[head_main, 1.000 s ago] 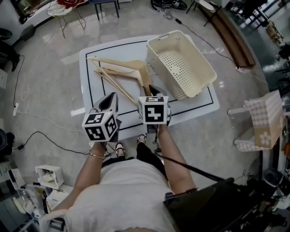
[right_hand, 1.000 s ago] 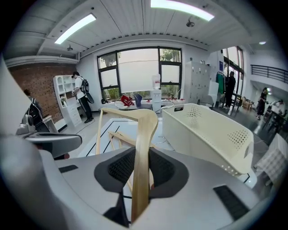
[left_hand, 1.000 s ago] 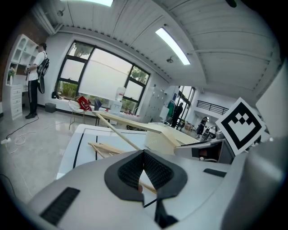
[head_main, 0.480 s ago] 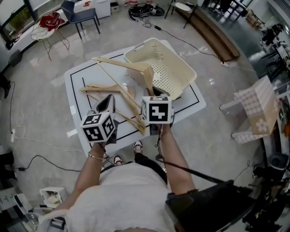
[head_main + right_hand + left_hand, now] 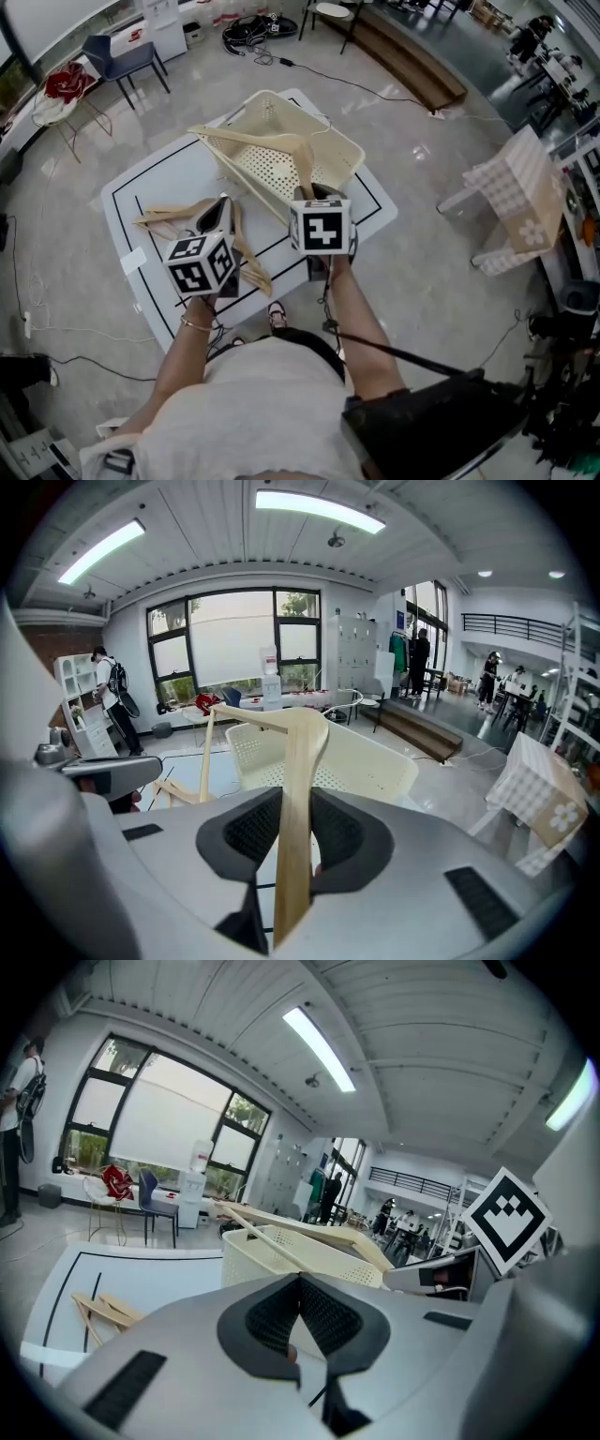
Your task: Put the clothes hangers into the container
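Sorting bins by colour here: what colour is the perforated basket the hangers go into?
Cream, a pale off-white; the basket shows best in the head view.

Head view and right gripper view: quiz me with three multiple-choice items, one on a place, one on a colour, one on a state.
1. Where is the hanger that the right gripper grips?
A. over the basket
B. flat on the floor
C. hung on the chair

2. What colour is the basket?
A. blue
B. cream
C. black

3. How does the right gripper stand?
A. open and empty
B. shut on nothing
C. shut on the hanger

Answers:
1 A: in the head view the hanger stretches across the basket's opening.
2 B: its perforated walls are cream.
3 C: in the right gripper view the pads press on the hanger's wooden neck.
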Demonstrator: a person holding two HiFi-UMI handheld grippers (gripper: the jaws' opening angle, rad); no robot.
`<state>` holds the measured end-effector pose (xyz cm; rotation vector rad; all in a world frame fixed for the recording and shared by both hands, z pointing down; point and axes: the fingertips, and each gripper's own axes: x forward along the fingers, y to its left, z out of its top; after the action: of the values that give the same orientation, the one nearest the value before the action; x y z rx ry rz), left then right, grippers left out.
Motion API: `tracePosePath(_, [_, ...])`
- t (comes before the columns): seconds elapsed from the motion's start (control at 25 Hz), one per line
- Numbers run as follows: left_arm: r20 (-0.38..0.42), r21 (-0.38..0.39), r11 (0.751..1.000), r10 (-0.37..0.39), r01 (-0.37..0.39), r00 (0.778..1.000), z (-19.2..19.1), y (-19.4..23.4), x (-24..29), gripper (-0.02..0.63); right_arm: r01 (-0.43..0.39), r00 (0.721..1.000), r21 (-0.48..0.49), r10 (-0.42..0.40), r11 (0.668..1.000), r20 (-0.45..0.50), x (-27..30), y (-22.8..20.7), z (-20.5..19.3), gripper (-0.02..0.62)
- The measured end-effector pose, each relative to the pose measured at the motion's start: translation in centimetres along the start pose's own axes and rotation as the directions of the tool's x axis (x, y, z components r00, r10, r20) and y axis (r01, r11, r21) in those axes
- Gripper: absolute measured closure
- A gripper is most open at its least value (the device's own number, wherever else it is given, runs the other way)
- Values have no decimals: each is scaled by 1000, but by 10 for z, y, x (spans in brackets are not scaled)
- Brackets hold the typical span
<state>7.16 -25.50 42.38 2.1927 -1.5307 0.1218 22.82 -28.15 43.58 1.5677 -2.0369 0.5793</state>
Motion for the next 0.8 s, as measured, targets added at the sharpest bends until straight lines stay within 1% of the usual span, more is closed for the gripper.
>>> tracePosePath(0.2, [-16, 16, 1000, -21, 21, 1000, 2, -18, 21, 601, 40, 999, 12, -40, 999, -15, 5, -34, 5, 495])
tracePosePath(0.32, [-22, 18, 1000, -21, 22, 1000, 4, -22, 31, 603, 15, 998, 39, -12, 999, -66, 11, -37, -2, 494])
tracePosePath(0.48, [-32, 15, 1000, -15, 15, 999, 2, -23, 42, 602, 38, 993, 9, -37, 999, -113, 20, -49, -11, 494])
tracePosePath(0.68, [-43, 5, 1000, -9, 9, 999, -2, -30, 52, 603, 41, 986, -15, -43, 999, -161, 26, -62, -18, 494])
tracePosePath(0.8, [-44, -4, 1000, -1, 0, 999, -3, -32, 58, 601, 35, 984, -23, -38, 999, -171, 31, -70, -18, 494])
